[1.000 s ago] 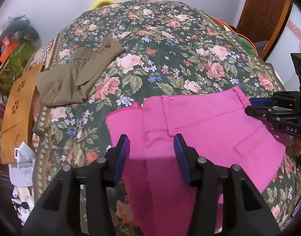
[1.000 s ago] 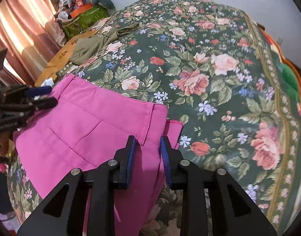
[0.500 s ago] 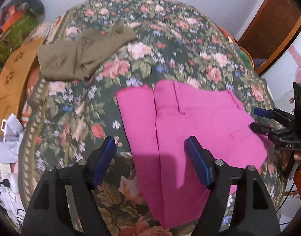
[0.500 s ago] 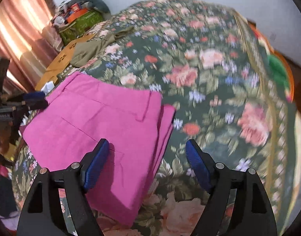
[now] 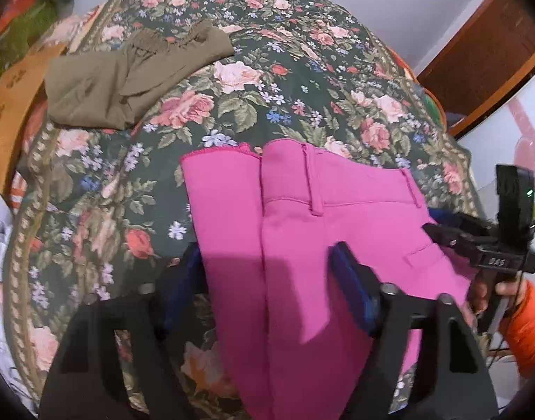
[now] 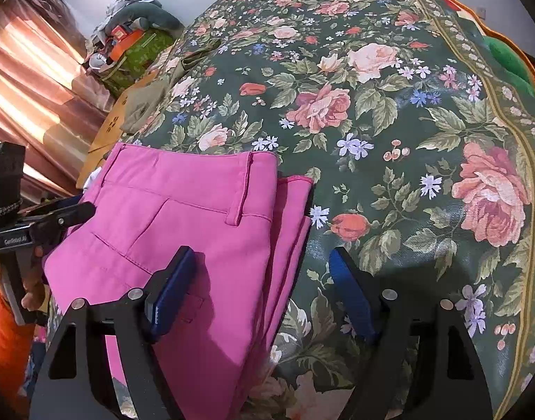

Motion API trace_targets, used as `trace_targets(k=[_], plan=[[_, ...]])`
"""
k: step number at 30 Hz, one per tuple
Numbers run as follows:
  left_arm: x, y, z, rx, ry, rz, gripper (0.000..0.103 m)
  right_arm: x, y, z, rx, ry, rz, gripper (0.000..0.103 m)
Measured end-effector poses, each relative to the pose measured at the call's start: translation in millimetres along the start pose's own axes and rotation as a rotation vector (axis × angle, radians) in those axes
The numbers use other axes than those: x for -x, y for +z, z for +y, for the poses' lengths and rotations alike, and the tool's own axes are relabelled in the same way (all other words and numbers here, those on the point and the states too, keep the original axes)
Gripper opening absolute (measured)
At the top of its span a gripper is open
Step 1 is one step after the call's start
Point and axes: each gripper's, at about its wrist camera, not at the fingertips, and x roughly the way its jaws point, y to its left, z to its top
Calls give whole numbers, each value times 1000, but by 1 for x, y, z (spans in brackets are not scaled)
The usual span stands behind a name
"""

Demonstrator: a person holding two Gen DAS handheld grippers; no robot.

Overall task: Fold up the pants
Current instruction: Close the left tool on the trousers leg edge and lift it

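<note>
- Left gripper [image 5: 267, 301]: jaws spread wide, nothing held; its blue pads [image 5: 351, 294] hover over the near part of the pink pants [image 5: 302, 231]. Whether a pad touches cloth, cannot tell.
- Right gripper [image 6: 260, 290]: jaws equally wide, empty; one pad above the pants, the other above bare bedspread [image 6: 389, 122].
- Pants lie folded on the near edge of the bed, waistband [image 6: 183, 175] away from the cameras, a hemmed layer [image 5: 215, 189] showing along one side of the stack. Near end runs out of frame, possibly hanging over the edge.
- Risk: the layers sit slightly offset. A grasp that pinches only the top layer would probably peel the stack apart.
- Risk: if much cloth overhangs the edge, its weight could drag the fold askew or off the bed.
- Risk: a low pad could catch the bedspread and bunch it under the pants.
- Farther back: olive garment [image 5: 127, 80], loosely folded, well apart from the pink pair.
- Count: two grippers, one pink pair, one olive garment, one floral bedspread.
</note>
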Motion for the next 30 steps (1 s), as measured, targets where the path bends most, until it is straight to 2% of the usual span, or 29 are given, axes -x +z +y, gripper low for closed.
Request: trace_targets(k=[2,4,8,9,12,15,22,30], plan=[[0,0,-1,6,-9,-6,61,0,0,0,-4,7,-2,69],[1,-1,-5,-7,-6,-15,52,-1,0,0,-17,26,1,57],[3,0,-14,-41,15,-26,39,-5,1,0,-51,64,11,44],[4,0,-15,-45,21,-31,33,-5,2,0,-62,82,16,35],[13,-2,-20,-60,43,-77,21,-5,4,1,-75,85,24,23],[21,-5,-23,-74,55,-104,18,2,4,5,-50,55,-8,13],[43,-5,-36,-143,116,-184,9,28,15,28,53,8,-109,10],[73,13,-33,-175,182,-280,8,51,45,61,160,-9,-220,10]])
